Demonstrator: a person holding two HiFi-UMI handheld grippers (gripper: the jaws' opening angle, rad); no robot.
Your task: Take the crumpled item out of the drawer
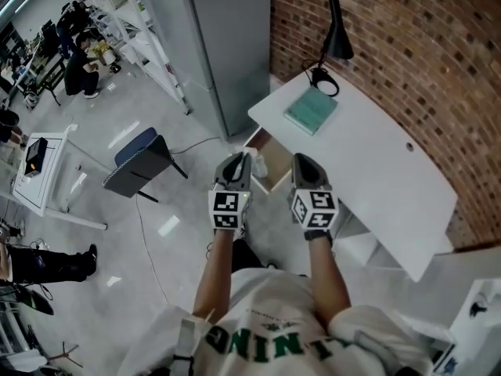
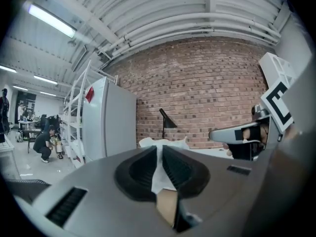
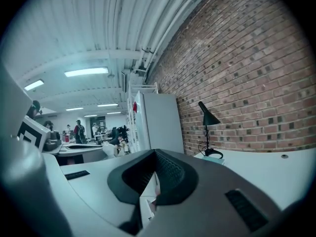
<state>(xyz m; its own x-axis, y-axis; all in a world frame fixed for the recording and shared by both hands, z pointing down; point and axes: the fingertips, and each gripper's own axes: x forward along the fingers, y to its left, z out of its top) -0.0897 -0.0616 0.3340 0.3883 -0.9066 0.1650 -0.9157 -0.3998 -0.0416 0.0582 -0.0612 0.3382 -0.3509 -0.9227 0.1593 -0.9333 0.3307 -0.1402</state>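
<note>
my left tongs [image 2: 160,176] are clamped on a thin fold of the crumpled white paper [image 2: 163,143], just above the open drawer [image 1: 272,180]. my right tongs [image 3: 150,179] are together and empty. with so slight a pinch, the paper could slip and fall back in.

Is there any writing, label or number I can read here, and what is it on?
"NIN": green block letters on the person's white T-shirt, ends cut off.
Small green print beside them: too small to read.
Black-and-white square markers on the two cubes: patterns, no words.
Teal book on the white desk: no legible title.
</note>
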